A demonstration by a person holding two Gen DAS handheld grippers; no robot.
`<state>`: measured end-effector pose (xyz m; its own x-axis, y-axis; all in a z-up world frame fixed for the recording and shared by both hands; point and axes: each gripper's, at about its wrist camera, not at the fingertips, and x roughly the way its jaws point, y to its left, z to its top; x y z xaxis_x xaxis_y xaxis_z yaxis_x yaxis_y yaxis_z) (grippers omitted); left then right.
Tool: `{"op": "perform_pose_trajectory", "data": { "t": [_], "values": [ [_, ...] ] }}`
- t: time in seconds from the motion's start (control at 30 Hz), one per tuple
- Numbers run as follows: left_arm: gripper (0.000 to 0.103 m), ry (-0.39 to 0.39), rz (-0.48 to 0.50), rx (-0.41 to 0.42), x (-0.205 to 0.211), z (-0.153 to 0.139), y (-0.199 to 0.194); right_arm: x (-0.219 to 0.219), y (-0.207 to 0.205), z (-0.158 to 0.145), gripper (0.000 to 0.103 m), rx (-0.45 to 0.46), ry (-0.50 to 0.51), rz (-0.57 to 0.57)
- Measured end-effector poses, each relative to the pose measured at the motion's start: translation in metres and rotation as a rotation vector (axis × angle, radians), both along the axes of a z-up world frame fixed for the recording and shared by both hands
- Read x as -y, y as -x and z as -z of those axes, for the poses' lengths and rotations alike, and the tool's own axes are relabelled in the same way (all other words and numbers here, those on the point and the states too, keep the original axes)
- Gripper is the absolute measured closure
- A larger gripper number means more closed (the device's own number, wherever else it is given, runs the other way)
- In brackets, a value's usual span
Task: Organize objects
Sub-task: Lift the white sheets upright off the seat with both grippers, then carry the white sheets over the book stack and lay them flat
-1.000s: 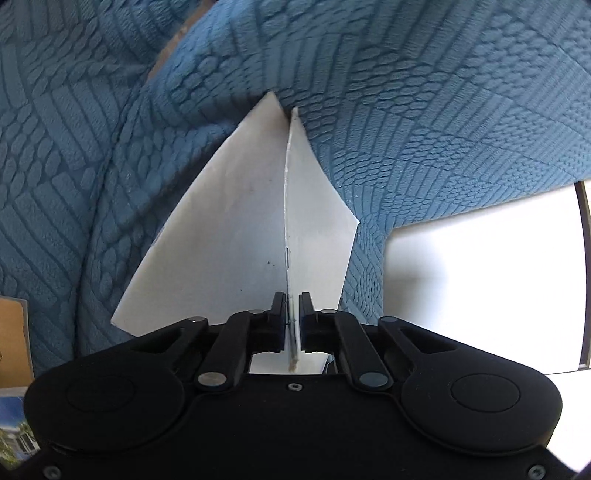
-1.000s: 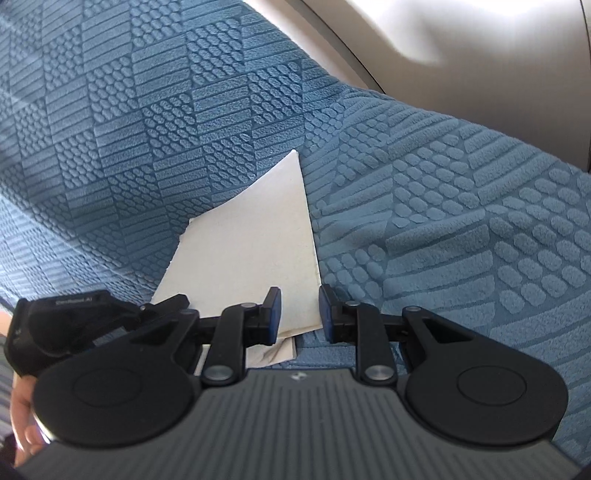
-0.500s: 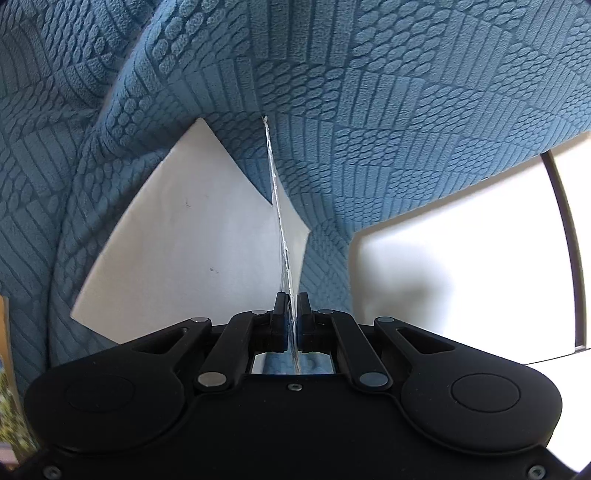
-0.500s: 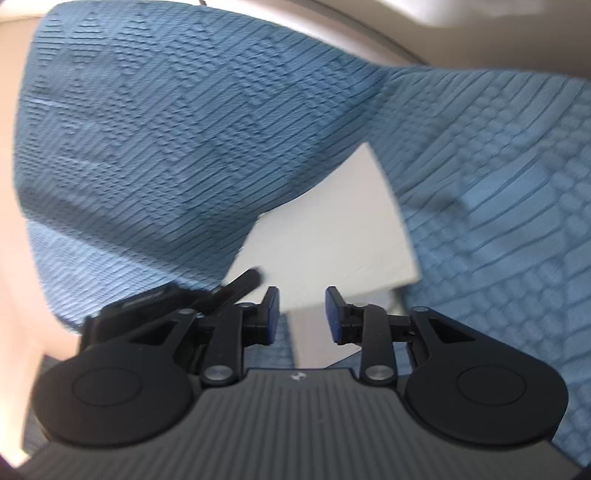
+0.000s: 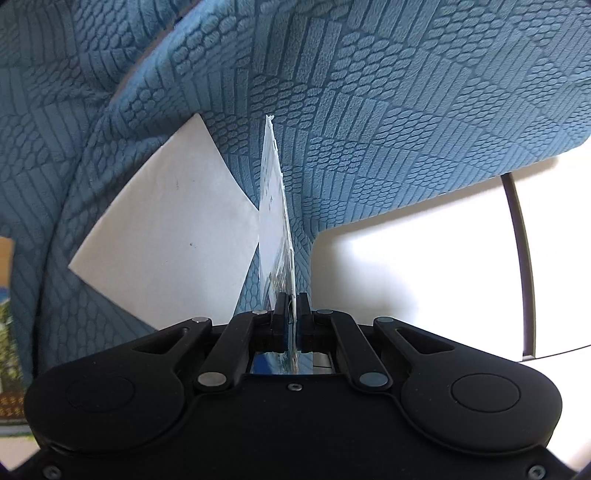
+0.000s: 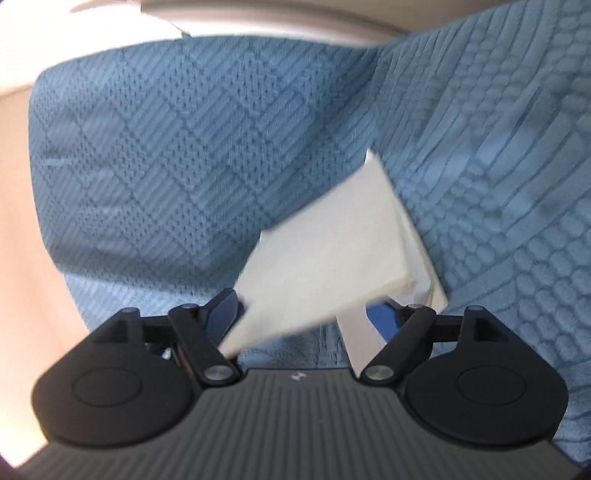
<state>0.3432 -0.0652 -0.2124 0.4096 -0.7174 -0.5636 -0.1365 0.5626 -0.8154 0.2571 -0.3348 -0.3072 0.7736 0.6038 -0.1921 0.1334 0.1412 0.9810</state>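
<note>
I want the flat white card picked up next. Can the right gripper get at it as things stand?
Probably yes: the right gripper has its jaws opening, and the white card already lies between them on the blue cushion, nothing covering it.

A blue quilted cover (image 5: 369,110) fills most of the scene, its raised pattern alternating patches of ribbed lines and pebbled ovals. The cloth bulges and folds, with a deep crease running toward the upper left. Below its lower right edge lies a bright white area (image 5: 406,258), washed out by light, crossed from top to bottom by a thin dark bar (image 5: 521,258). Seen from the other side, the same cover runs up to a pale curved band (image 6: 295,26) along the top, while a blurred tan patch (image 6: 22,221) borders it on the left; what that patch is cannot be told.
</note>
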Motion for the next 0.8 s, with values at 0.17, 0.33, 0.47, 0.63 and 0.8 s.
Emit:
{"op": "perform_pose_trajectory", "data": {
  "t": [0.17,0.33,0.47,0.63,0.8],
  "values": [
    [0.1,0.015,-0.021,0.002,-0.019,-0.004,0.009,0.004,0.004,-0.012,0.086,0.001,0.123,0.028],
    [0.1,0.009,-0.023,-0.004,-0.028,-0.007,0.014,-0.001,0.009,-0.03,0.093,0.049,0.206,0.002],
    [0.099,0.01,-0.019,-0.016,-0.034,-0.009,0.027,-0.006,0.017,-0.046,0.093,0.055,0.257,-0.028],
    [0.098,-0.097,0.008,-0.026,-0.047,-0.027,0.045,-0.018,0.032,-0.075,0.094,0.073,0.336,-0.07],
    [0.098,-0.113,0.004,-0.023,-0.067,-0.051,0.061,-0.04,0.046,-0.112,0.094,0.089,0.449,-0.126]
  ]
}}
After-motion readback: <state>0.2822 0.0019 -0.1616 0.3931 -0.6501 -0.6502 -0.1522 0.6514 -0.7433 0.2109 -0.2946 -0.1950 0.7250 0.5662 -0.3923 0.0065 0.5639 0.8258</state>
